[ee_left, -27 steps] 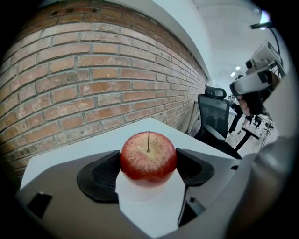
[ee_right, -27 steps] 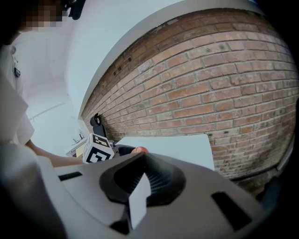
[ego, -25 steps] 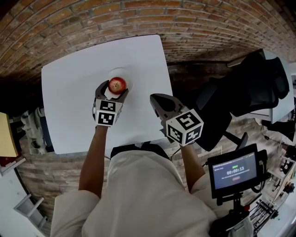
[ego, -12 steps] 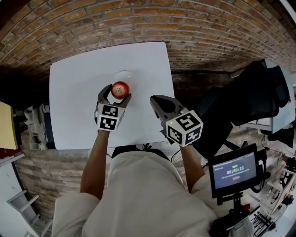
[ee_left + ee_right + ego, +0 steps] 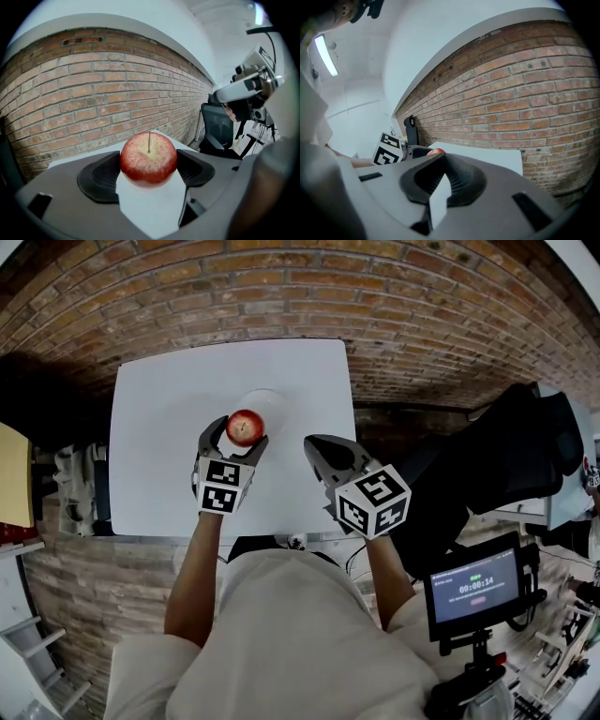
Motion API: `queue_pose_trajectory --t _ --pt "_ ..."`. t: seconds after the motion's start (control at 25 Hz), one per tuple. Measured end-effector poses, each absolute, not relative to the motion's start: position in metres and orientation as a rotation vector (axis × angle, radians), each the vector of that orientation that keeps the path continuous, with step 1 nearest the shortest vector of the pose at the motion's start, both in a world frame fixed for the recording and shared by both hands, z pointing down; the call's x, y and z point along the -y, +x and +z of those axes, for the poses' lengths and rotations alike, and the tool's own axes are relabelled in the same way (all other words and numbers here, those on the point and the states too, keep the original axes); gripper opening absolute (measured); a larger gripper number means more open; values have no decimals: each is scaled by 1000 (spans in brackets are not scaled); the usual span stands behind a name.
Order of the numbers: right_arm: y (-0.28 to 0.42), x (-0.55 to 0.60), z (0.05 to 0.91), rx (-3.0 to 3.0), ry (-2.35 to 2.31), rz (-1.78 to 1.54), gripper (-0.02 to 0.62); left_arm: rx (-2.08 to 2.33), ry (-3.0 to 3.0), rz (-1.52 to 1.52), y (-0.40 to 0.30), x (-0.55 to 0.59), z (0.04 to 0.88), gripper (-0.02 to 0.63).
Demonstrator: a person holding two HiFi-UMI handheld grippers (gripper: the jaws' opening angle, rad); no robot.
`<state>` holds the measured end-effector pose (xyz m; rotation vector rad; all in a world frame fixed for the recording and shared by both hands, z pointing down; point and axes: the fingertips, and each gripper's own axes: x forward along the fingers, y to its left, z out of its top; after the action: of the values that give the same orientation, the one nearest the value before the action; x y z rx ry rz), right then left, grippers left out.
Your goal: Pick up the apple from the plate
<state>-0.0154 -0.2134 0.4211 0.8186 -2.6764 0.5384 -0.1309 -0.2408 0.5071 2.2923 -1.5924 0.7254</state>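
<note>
Both jaws of the left gripper (image 5: 235, 435) clamp the apple (image 5: 148, 157) (stem up), seemingly above the plate (image 5: 270, 400) mid-worktop (image 5: 157, 432); right gripper (image 5: 315, 442) jaws are closed, empty.

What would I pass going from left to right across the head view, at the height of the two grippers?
left gripper, its fingers closed on the apple → right gripper, fingers together with nothing between them → black office chair
</note>
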Motion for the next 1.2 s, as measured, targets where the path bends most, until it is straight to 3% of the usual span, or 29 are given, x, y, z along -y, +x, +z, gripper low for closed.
queue_pose_trajectory --t 1.2 --pt "-37 195 320 2825 751 208 3 1817 2449 466 -127 194 359 373"
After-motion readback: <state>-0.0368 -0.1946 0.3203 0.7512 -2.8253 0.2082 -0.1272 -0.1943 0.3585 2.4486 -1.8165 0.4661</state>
